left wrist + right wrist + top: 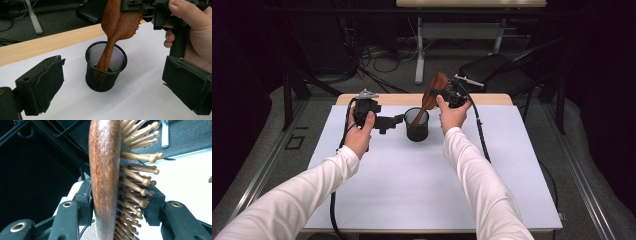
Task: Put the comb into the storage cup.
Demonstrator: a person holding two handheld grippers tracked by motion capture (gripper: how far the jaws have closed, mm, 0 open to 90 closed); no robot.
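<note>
Nearest the person, on the near side of the black mesh cup, lies a broad stretch of bare white table cover with nothing on it, so there is free room to draw either hand back. Just left of the cup, the left gripper hovers with its jaws spread wide and holding nothing, its tips close to the cup's wall but apart from it. Over the cup and slightly to its right, the right gripper is clamped on the head of a wooden paddle hairbrush, one jaw on the smooth back and the other against the bristle pins. The brush leans, its handle already down inside the cup.

The step in hand looks like the placing of the brush into the cup, nearly done. The next move probably calls for easing the handle to the cup's bottom, then opening the right jaws and lifting clear without tipping the light cup; the left gripper could steady it.

Beyond the cup, the cover ends at a wooden table edge, fairly near, with floor, a chair and cables behind.
</note>
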